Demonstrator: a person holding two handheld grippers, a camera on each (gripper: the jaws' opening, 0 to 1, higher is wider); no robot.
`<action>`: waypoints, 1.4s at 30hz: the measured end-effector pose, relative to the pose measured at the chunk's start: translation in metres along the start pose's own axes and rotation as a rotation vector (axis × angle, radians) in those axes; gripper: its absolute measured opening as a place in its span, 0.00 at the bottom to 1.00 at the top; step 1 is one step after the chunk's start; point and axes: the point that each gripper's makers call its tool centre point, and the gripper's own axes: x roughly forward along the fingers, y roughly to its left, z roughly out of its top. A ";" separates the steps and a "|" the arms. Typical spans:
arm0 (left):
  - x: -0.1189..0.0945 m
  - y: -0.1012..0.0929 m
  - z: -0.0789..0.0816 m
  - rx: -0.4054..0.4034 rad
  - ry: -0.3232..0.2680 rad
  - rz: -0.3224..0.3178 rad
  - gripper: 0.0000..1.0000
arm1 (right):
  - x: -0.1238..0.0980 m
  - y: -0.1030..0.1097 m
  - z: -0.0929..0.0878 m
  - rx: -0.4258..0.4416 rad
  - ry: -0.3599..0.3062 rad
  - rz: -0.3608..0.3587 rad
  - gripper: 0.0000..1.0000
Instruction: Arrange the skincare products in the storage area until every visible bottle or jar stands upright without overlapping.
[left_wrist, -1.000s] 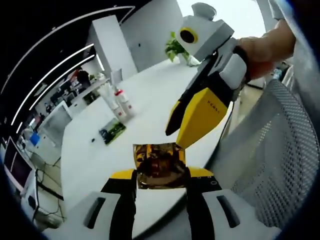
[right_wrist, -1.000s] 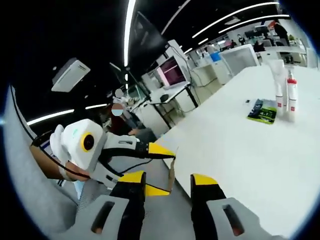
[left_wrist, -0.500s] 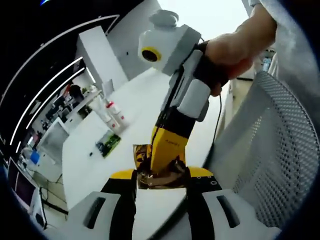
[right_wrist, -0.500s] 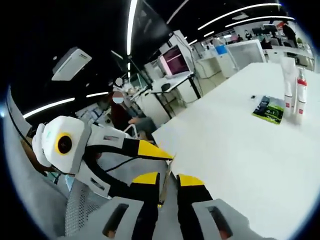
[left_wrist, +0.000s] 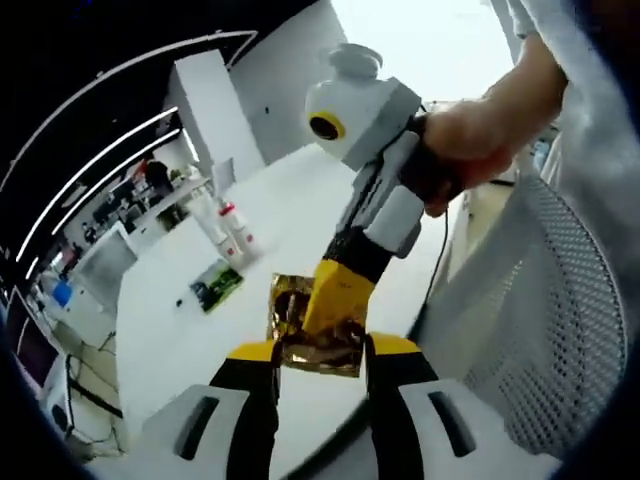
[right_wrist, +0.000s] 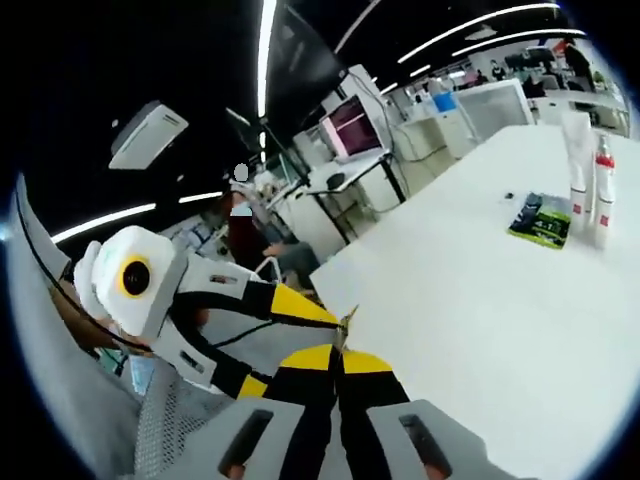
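A crumpled gold foil sachet (left_wrist: 312, 335) is held in the air above the near edge of the white table (left_wrist: 170, 330). My left gripper (left_wrist: 318, 350) is shut on its lower part. My right gripper (left_wrist: 335, 305) comes in from the upper right and is shut on the sachet's top. In the right gripper view the sachet (right_wrist: 346, 322) shows edge-on as a thin strip between my right gripper's (right_wrist: 338, 356) touching jaws, with my left gripper (right_wrist: 325, 318) reaching in from the left. Far back on the table, a white tube (left_wrist: 211, 213) and a red-capped bottle (left_wrist: 238, 225) stand upright.
A green flat packet (left_wrist: 213, 287) lies on the table in front of the bottles, also seen as the packet (right_wrist: 540, 220) beside the red-capped bottle (right_wrist: 603, 195). A grey mesh chair (left_wrist: 530, 310) stands close on the right. Desks with monitors (right_wrist: 350, 125) lie beyond the table.
My right gripper, open a second ago, has moved onto the sachet and shut on its top edge. My left gripper has kept its hold throughout.
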 end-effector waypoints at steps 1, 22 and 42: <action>-0.001 0.002 0.002 -0.032 -0.011 0.010 0.30 | -0.003 -0.002 0.000 0.000 0.004 -0.004 0.00; -0.027 -0.004 0.051 -0.653 -0.260 -0.271 0.06 | -0.044 0.042 0.041 0.121 -0.358 0.314 0.00; -0.035 -0.006 0.058 -0.712 -0.295 -0.343 0.00 | -0.043 0.047 0.043 0.133 -0.400 0.341 0.00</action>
